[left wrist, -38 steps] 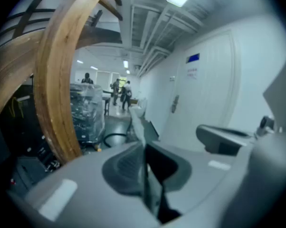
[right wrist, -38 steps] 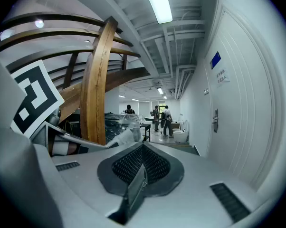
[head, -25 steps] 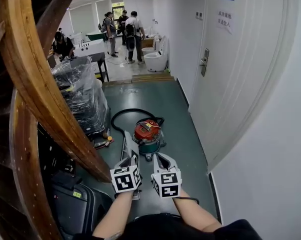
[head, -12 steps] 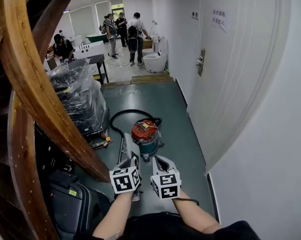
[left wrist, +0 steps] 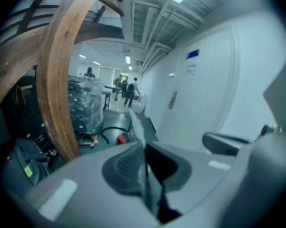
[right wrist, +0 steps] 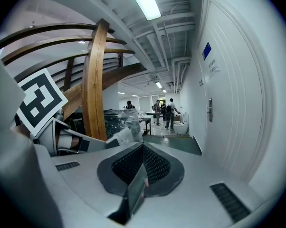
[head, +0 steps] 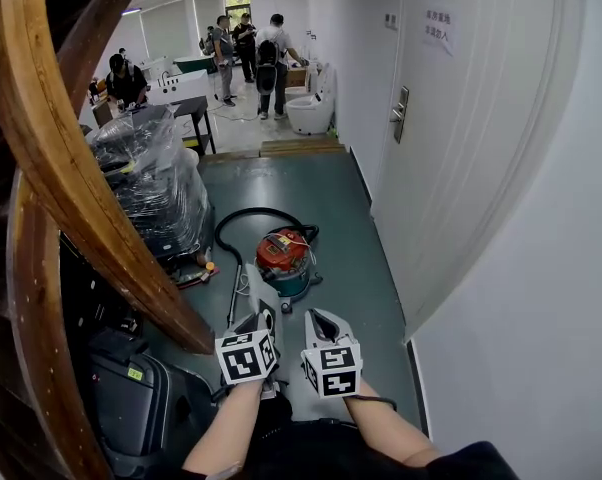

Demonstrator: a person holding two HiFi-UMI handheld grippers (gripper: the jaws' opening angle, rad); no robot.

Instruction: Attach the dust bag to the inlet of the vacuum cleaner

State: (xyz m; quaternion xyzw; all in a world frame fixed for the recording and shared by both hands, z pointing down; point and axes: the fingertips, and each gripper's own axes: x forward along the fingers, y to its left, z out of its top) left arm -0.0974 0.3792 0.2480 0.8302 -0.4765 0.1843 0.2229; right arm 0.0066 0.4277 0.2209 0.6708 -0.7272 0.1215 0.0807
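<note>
On a green corridor floor [head: 336,203] beside a wooden staircase [head: 56,158], the vacuum cleaner [head: 282,255] is seen ahead of the dust bag [head: 253,284], clamped in the left gripper [head: 261,315] beside the closed, empty right gripper [head: 317,319].

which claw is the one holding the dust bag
The left claw: the pale dust bag sticks out from between its jaws toward the red vacuum cleaner. The right claw beside it is shut with no bag.

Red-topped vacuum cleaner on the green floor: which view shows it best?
Head view: the red-topped round vacuum cleaner is plainly visible from above. The left gripper view shows only a small red part; the right gripper view shows none.
</note>
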